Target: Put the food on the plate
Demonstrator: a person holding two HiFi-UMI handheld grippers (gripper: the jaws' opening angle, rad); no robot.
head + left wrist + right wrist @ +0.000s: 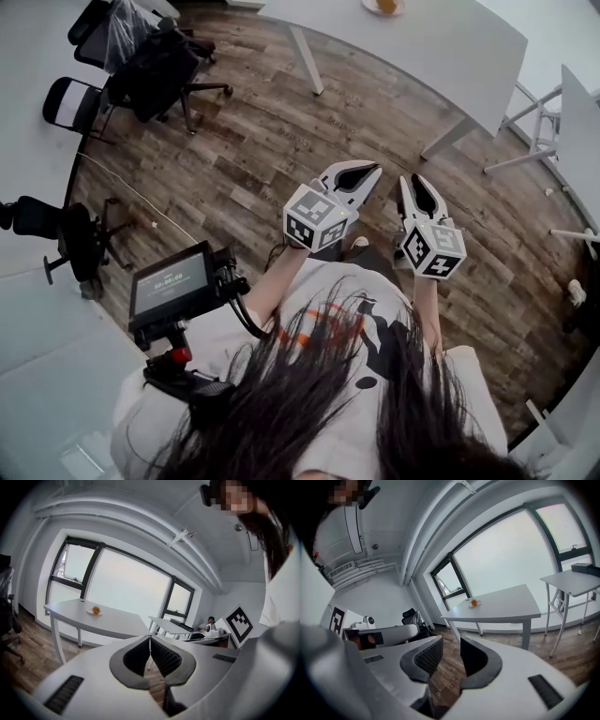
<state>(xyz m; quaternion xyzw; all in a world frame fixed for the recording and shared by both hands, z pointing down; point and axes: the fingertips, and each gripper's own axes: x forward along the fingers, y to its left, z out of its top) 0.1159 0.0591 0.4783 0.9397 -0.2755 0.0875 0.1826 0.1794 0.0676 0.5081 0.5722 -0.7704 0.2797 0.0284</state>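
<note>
A small orange food (386,5) lies on a white plate (373,9) on the white table (441,47), far off at the top of the head view. It shows again as orange food (95,610) in the left gripper view and as orange food (474,603) in the right gripper view. I hold both grippers chest-high over the wooden floor, well short of the table. My left gripper (371,169) (150,637) is shut, tips meeting, with nothing in it. The right gripper (415,178) (451,640) is drawn shut too, with only a narrow slit at the tips and nothing held.
Black office chairs (150,66) stand at the left on the wood floor (253,141). A small screen on a rig (173,281) sits by my left side. A second white table (574,581) stands to the right. A person (211,619) sits at a far desk.
</note>
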